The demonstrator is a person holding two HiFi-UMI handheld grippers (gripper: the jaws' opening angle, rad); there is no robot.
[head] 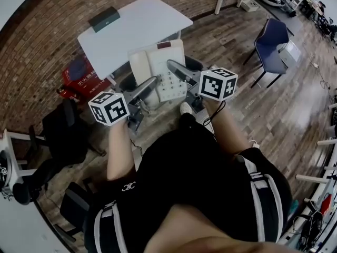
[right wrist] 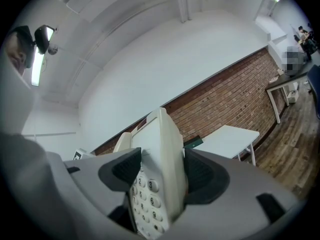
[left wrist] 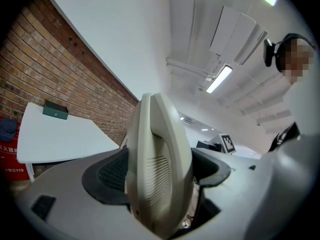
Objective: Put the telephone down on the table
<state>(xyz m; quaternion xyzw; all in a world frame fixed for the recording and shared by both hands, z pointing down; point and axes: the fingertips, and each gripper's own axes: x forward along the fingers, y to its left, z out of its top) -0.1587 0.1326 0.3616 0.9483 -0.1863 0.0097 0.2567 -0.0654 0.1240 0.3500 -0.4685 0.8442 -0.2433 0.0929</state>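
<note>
Near the table (head: pixel 138 26), cream keypad telephone (head: pixel 159 62).

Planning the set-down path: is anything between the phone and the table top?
Nothing visible. The telephone, clamped by the left gripper and the right gripper, hangs at the near edge of the white table. The only thing on the table is a dark box at its far corner, clear of the near part.

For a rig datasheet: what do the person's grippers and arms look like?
The left gripper and right gripper have grey moulded bodies and long grey jaws lined with dark textured pads. Each carries a white cube with black square markers. A thin black cable hangs by the right one. Forearms are unsleeved, and the black clothing has white stripes.
</note>
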